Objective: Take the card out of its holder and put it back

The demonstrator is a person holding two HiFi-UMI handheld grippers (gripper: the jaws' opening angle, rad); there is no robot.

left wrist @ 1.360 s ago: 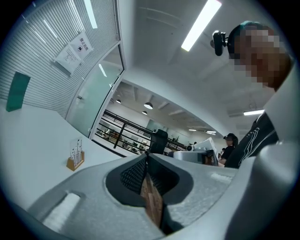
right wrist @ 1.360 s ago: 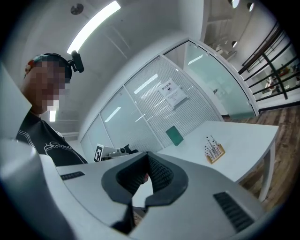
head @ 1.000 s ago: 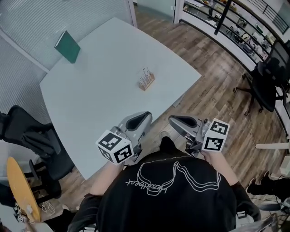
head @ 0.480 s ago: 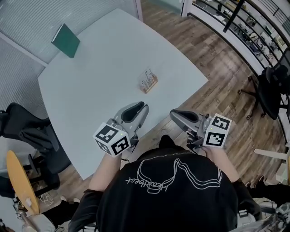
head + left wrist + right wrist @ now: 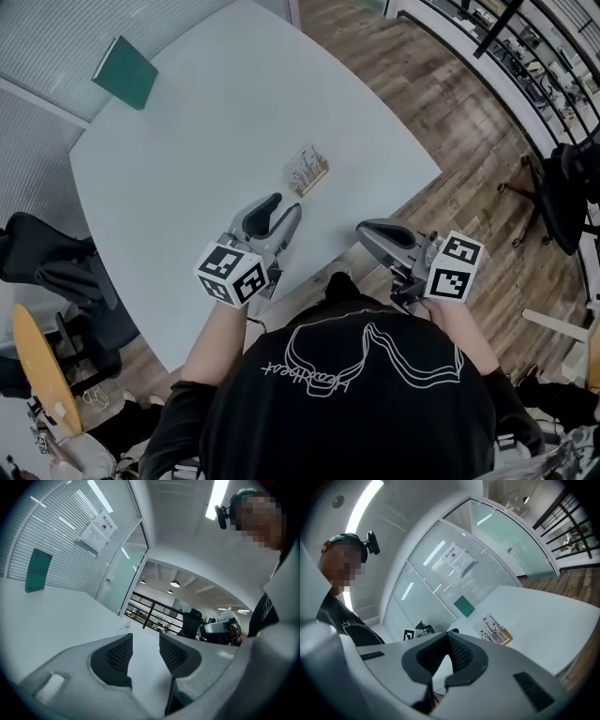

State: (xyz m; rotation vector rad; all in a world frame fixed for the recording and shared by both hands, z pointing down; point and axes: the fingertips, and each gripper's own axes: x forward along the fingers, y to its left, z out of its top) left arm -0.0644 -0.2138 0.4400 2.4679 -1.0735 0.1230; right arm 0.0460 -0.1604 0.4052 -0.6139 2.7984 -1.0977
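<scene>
A white card printed with small black figures stands upright in a wooden holder (image 5: 307,172) near the middle of the pale table (image 5: 187,159); it also shows in the right gripper view, card in holder (image 5: 493,629). My left gripper (image 5: 286,206) hovers over the table just short of the holder, its jaws opening with nothing between them; its gap shows as left gripper (image 5: 145,641). My right gripper (image 5: 362,229) hangs off the table's near edge, over the floor, its jaws shut and empty, seen again as right gripper (image 5: 447,635).
A green book (image 5: 125,71) leans at the table's far left corner by the slatted glass wall. A black office chair (image 5: 47,272) stands at the left, another chair (image 5: 572,178) at the right on the wood floor. Shelving runs along the far right.
My left gripper has moved forward over the table toward the holder and its jaws have parted. The right gripper has hardly moved.
</scene>
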